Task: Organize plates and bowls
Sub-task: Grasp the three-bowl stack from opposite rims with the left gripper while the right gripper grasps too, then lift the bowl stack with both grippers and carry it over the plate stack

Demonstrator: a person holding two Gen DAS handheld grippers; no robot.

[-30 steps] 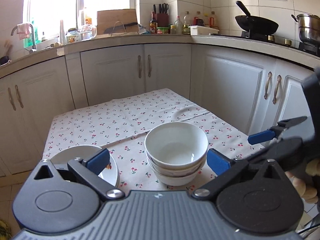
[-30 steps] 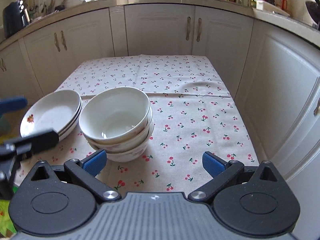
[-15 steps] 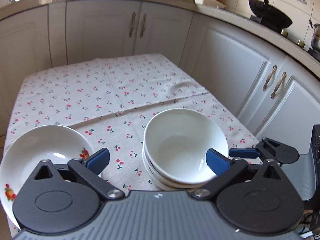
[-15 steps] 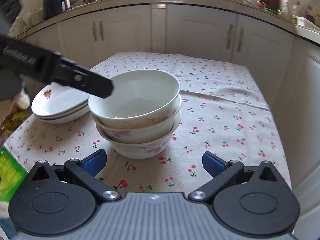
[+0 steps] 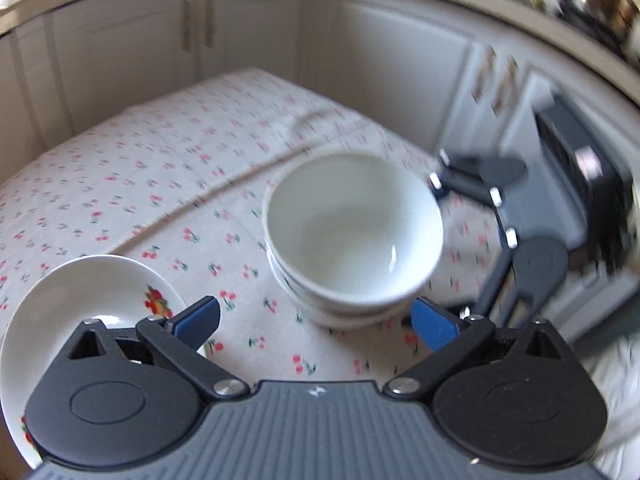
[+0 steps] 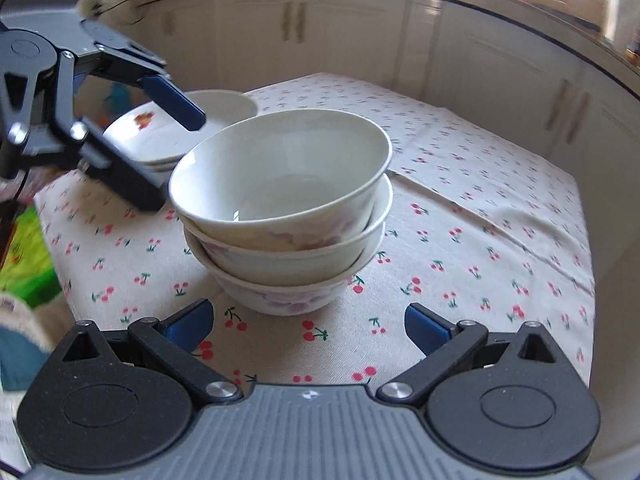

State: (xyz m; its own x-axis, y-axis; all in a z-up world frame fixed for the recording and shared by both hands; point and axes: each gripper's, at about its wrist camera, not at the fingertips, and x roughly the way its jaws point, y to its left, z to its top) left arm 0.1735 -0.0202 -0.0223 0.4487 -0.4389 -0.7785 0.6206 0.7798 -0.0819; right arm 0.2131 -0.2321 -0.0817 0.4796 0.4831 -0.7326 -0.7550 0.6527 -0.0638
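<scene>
bowls [image 6: 280, 208] between spread left gripper [image 5: 316, 320]

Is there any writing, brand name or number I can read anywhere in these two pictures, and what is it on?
None can be read.
Left gripper: only a small pale emblem on its grey body, no letters.
Right gripper: the same small emblem, no letters.
Bowls and plates: flower and fruit motifs only, no words.
Green packaging at the table's edge: printed, but too blurred to read.
</scene>
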